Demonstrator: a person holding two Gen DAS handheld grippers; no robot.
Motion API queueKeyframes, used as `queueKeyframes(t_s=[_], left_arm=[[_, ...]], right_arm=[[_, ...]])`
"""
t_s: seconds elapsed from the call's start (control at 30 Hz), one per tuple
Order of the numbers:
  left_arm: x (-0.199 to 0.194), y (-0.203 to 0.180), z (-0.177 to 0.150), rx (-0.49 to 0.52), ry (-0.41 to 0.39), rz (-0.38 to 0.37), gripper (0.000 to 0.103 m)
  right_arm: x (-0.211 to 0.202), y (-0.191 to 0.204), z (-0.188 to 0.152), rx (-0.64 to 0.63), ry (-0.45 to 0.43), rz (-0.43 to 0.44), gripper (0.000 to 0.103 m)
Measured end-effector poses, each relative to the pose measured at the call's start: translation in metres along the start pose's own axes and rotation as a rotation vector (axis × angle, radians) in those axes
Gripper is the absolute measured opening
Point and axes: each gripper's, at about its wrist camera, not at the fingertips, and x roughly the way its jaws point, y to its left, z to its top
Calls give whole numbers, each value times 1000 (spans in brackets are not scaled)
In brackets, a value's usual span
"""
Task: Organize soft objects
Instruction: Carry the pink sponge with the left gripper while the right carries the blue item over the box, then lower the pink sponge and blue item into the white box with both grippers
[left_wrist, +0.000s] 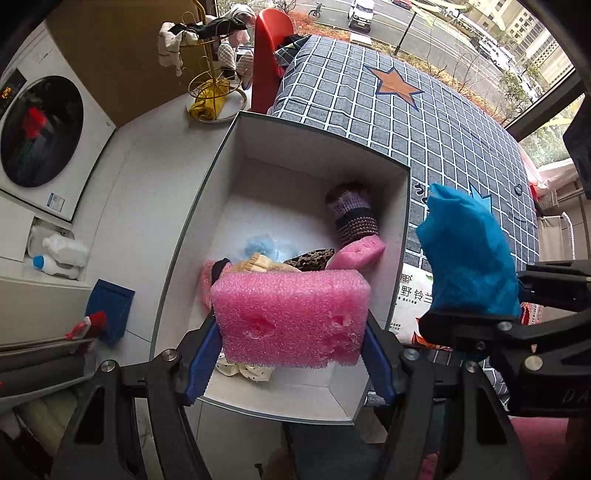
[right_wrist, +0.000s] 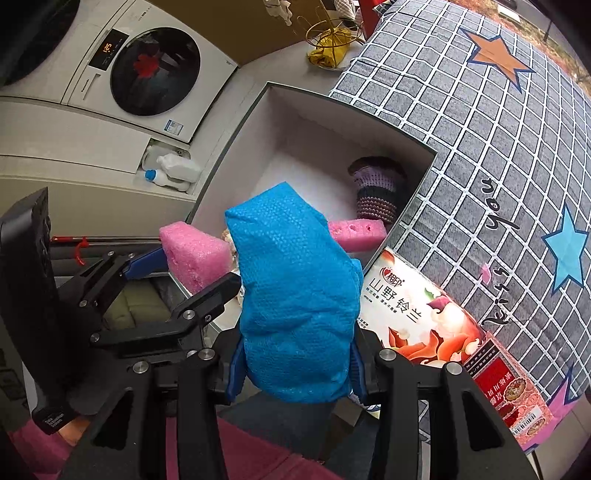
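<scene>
Looking from the left wrist, the left gripper (left_wrist: 291, 332) clamps a pink foam block (left_wrist: 291, 317) above the white box (left_wrist: 229, 147), hiding most clothes beneath it. From the right wrist, the right gripper (right_wrist: 295, 365) squeezes a blue foam wrap (right_wrist: 295, 295) that blocks the box's middle; its fingertips stay covered.

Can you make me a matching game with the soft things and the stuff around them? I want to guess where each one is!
Things:
1. pink foam block
2. blue bubble wrap
3. knitted striped roll
4. yellow cloth

Places:
A. in the gold wire basket
B. standing in the far corner of the white box
C. squeezed in the left gripper
D. squeezed in the right gripper

Pairs: 1-C, 2-D, 3-B, 4-A
</scene>
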Motion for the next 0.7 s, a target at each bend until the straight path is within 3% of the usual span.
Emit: queueKeyframes(t_s=[0.7], left_arm=[[3,-7,1,19,13,-1,73]], right_arm=[[0,-4,0,18,6,9,45]])
